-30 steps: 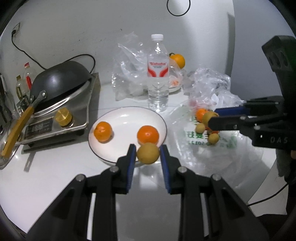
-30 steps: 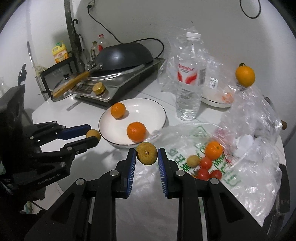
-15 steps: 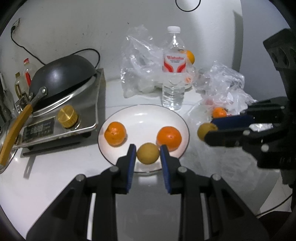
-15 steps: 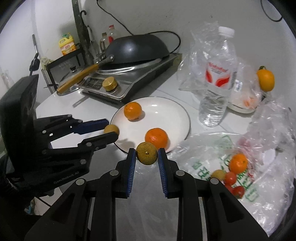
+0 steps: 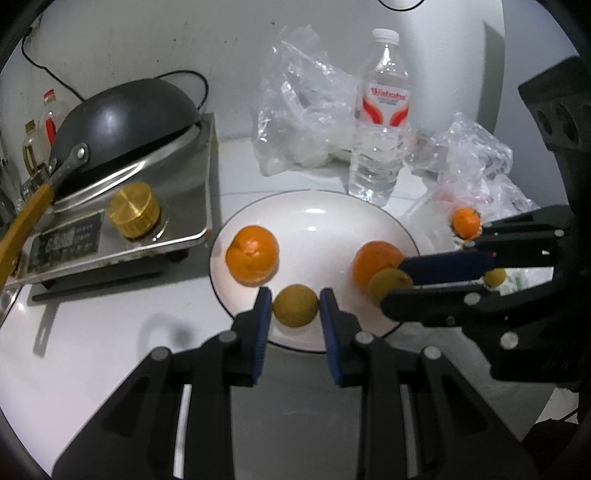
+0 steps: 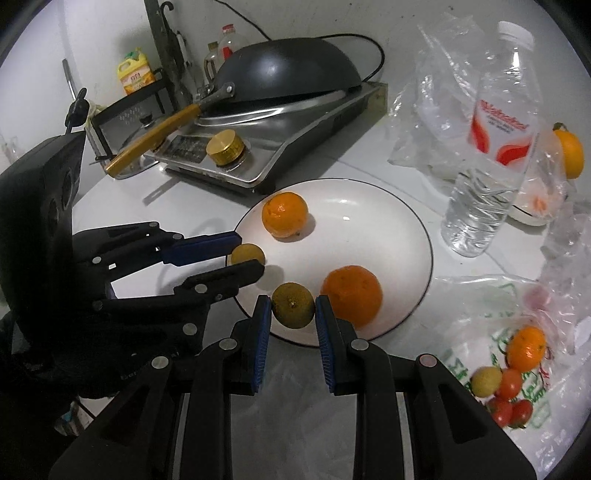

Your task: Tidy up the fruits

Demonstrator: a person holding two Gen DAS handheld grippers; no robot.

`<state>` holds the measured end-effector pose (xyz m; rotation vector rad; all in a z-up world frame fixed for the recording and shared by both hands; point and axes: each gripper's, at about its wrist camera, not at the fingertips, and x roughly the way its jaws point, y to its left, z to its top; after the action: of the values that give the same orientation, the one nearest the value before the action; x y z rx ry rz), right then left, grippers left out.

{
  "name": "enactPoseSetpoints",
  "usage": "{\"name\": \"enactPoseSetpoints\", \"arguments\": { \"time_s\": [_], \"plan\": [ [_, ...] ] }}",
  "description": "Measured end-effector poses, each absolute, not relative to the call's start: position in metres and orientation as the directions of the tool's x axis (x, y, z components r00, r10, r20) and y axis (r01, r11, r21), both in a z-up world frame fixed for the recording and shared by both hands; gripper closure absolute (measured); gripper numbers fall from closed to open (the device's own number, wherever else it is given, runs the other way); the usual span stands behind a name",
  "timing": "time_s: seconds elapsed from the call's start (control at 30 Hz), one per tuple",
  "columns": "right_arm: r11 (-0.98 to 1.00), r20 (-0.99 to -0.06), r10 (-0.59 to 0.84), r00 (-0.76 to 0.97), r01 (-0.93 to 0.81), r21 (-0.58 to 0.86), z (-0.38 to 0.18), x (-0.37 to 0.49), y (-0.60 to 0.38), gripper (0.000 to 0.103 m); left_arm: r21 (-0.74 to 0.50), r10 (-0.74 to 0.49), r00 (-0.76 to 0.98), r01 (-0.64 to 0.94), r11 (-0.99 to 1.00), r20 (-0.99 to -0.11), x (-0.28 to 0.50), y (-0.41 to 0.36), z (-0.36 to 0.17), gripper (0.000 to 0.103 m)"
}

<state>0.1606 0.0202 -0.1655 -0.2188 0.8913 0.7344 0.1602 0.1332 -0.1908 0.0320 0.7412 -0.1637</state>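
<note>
Both tongs are gripping small yellow-brown fruits: left tongs (image 5: 295, 312) and right tongs (image 6: 293, 305) over the white plate's (image 6: 388, 206) near rim. I'd lower before releasing, clear of the oranges (image 6: 351, 294), so nothing rolls.

White countertop (image 5: 92, 354) against a scuffed white wall (image 5: 147, 33), lit evenly from above. Steel induction cooker (image 6: 295, 122) with brass knob (image 5: 135, 209) carries a dark wok (image 6: 284, 74); black cable runs up the wall. Back left: wire rack (image 6: 136, 107), oil bottle (image 6: 135, 75), pan lid.
</note>
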Motion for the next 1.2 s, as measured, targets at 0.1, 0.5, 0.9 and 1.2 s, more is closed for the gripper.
{"name": "enactPoseSetpoints", "arguments": {
  "time_s": [0.1, 0.5, 0.9, 1.2],
  "plan": [
    [0.734, -0.783, 0.483, 0.391, -0.669, 0.118, -0.171, 0.163, 0.026, 0.077, -0.070, -0.163, 0.709, 0.158, 0.985, -0.686, 0.165, 0.139, -0.198, 0.075],
    [0.743, -0.773, 0.488, 0.406, -0.657, 0.124, -0.163, 0.161, 0.025, 0.076, -0.087, -0.131, 0.723, 0.098, 0.991, -0.678, 0.161, 0.156, -0.194, 0.071],
    [0.775, -0.730, 0.491, 0.475, -0.621, 0.117, -0.142, 0.139, -0.026, 0.076, -0.066, -0.123, 0.753, 0.106, 0.992, -0.646, 0.138, 0.125, -0.168, 0.053],
    [0.794, -0.701, 0.497, 0.511, -0.594, 0.130, -0.134, 0.128, -0.067, 0.076, -0.032, -0.135, 0.759, 0.150, 0.988, -0.636, 0.128, 0.087, -0.150, 0.053]
  ]
}}
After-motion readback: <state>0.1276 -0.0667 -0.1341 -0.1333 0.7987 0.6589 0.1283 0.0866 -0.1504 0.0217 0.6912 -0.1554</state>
